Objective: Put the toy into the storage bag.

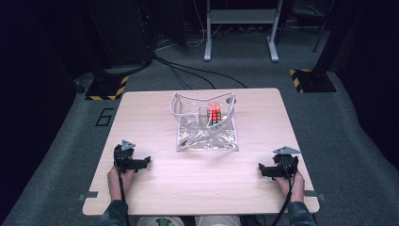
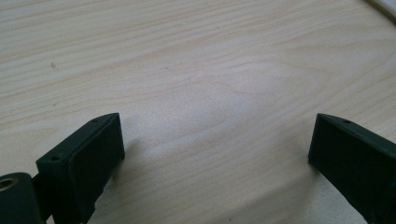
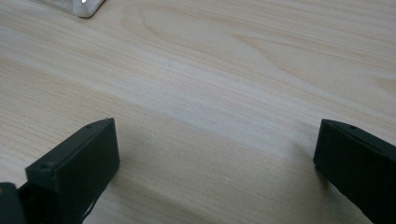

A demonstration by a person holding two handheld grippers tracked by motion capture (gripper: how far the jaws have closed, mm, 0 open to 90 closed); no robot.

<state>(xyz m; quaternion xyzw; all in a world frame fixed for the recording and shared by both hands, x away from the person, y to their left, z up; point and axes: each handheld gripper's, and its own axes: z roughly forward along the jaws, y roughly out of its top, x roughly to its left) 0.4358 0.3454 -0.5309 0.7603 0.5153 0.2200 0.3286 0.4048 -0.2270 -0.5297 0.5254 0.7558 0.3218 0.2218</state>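
Your left tongs (image 1: pixel 145 161) and right tongs (image 1: pixel 262 169) rest gaping, empty, on the desk (image 1: pixel 197 179), near the pouch (image 1: pixel 205 123) holding a cube (image 1: pixel 215 115); no writing reads.

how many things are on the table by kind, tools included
pouch: 1
cube, inside the pouch: 1
tools, left tool and right tool, both open and empty: 2
total: 4

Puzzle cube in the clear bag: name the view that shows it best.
The high view: the puzzle cube sits inside the clear bag at mid-table. The right gripper view catches just a bag corner; the left gripper view a pale edge, perhaps the bag's.
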